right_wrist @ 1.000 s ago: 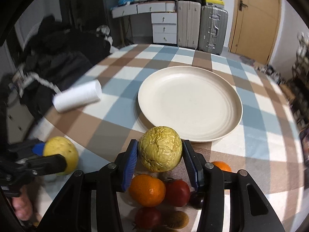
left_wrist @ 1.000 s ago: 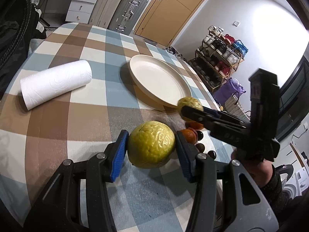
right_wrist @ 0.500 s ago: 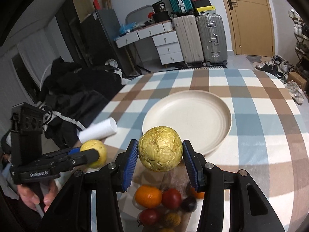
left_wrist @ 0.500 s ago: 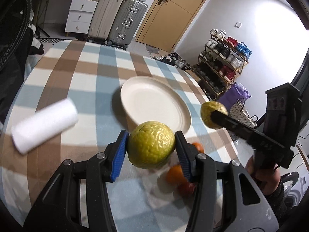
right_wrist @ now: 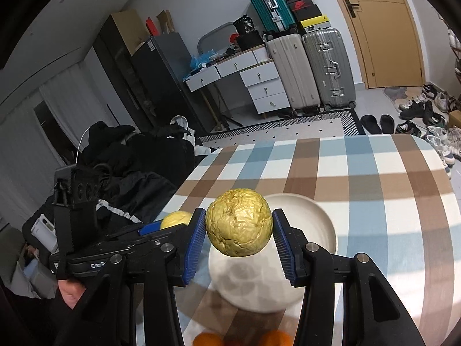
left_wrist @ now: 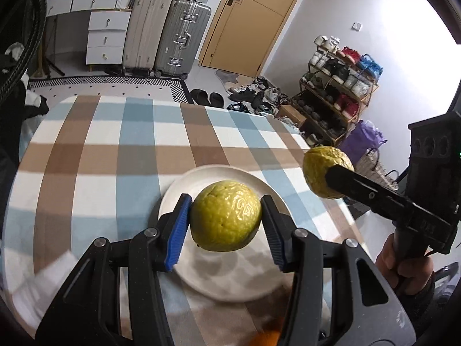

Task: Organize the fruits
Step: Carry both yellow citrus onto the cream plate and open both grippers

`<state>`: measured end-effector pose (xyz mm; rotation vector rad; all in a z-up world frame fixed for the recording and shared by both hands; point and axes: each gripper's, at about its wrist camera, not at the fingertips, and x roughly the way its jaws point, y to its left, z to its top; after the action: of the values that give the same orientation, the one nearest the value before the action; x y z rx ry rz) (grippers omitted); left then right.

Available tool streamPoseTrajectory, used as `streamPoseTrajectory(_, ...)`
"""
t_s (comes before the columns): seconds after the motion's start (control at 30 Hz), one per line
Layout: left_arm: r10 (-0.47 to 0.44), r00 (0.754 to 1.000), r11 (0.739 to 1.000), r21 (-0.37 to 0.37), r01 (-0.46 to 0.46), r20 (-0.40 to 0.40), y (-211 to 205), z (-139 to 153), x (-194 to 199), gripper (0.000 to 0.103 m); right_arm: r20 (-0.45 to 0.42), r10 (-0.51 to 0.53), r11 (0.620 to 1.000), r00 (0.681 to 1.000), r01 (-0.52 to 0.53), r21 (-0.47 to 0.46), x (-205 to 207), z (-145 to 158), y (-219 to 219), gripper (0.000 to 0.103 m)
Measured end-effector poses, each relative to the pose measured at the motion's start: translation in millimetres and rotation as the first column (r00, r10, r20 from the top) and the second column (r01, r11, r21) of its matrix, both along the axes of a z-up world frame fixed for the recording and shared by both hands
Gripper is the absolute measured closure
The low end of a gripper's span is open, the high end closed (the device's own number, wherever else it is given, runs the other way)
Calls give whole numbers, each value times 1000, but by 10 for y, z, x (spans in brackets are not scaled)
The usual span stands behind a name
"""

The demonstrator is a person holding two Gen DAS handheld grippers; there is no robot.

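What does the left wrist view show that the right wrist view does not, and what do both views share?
Only the left wrist view shows the shoe rack. Only the right wrist view shows the teal suitcase and the pile of dark clothes. Both show the cream plate on the checked tablecloth, with the left gripper and right gripper each holding a yellow fruit above it.

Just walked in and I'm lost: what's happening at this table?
A person is sorting fruit with handheld tongs, one in each hand. The left tongs are shut on a greenish-yellow fruit held in the air above the plate. The right tongs grip a wrinkled yellow fruit, also raised over the plate. Neither fruit has been set down; nothing lies on the parts of the plate that show. Oranges wait on the checked tablecloth near the plate's close edge.
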<state>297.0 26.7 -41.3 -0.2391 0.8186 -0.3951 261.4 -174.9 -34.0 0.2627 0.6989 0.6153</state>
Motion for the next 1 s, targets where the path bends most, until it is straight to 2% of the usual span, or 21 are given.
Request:
streamPoseTrajectory(0.1,-11,1000,1000,15,11,-13,-107,-94,267,57,2,19,1000,1000,-19,18,218,-94,-16,56)
streamPoseTrajectory(0.2,-32,999,999,30,32,-7,-198,-229,465,57,-61,16,1000,998,-15,26,521,-308,-20,56)
streamPoseTrajectory(0.33,-44,998,999,24,45,-44,-229,-471,660,57,-128,20,999,992,-14,48,753,-544,-11,56)
streamPoseTrajectory(0.37,-26,999,999,43,28,-45,-232,-512,695,57,-142,15,999,990,-8,47,799,-600,-2,56)
streamPoseTrajectory(0.43,-29,998,998,48,31,-48,-242,-604,738,57,-156,13,999,988,-6,47,838,-680,7,56)
streamPoseTrajectory(0.53,-25,998,998,52,28,-54,-249,-681,780,57,-187,-18,1000,982,16,-9,911,-785,35,56)
streamPoseTrajectory(0.7,-40,997,998,47,43,-59,-287,-773,855,57,-267,-22,999,964,30,28,1045,-970,-5,56)
streamPoseTrajectory(0.97,-42,996,997,62,48,-85,-355,-847,949,56,-313,-40,998,949,54,36,1171,-1103,11,55)
streamPoseTrajectory(1.0,-37,997,998,57,41,-74,-346,-822,954,52,-318,-46,997,947,61,38,1191,-1112,2,55)
